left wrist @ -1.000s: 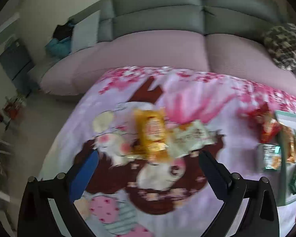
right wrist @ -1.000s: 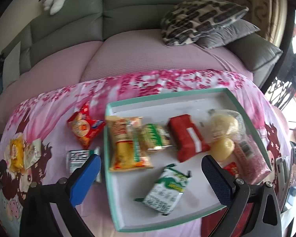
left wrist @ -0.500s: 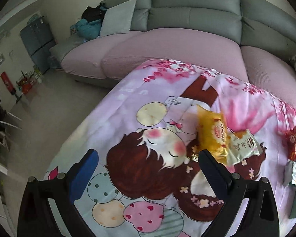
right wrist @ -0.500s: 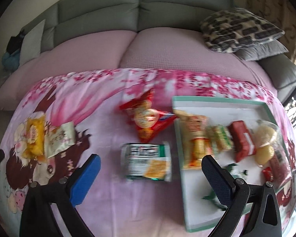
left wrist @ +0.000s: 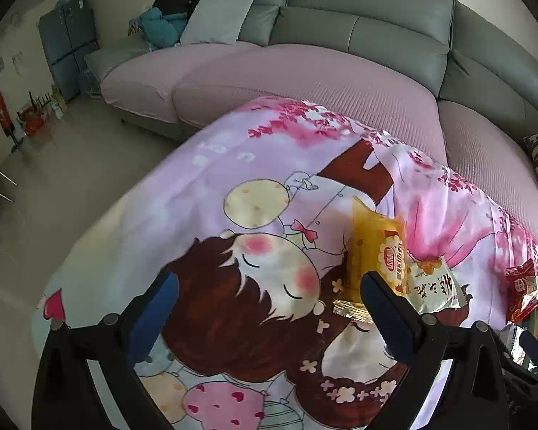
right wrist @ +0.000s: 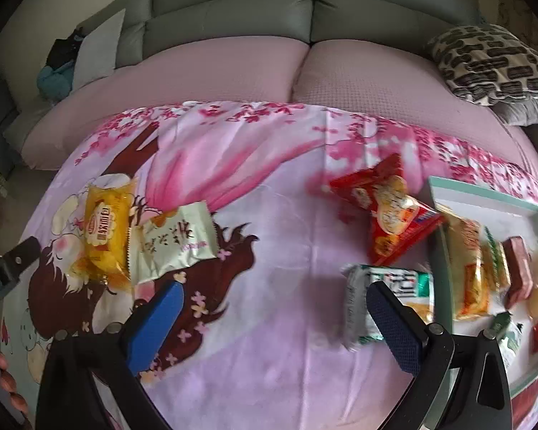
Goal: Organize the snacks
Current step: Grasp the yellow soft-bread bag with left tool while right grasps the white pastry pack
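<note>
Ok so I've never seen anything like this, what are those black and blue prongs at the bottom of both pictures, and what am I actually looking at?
Those prongs are two-finger grippers, hand-held tools a person carries, one in each hand. Each has a wide-angle camera looking forward along its fingers, so one picture is the left gripper view and the other the right gripper view. Both are open and hold nothing.

Below them is a pink cartoon blanket spread in front of a sofa. Four snacks lie loose on it: a yellow packet beside a pale packet, and further right a red packet and a green-and-white packet. At the right edge is a teal tray already holding several snacks.
</note>
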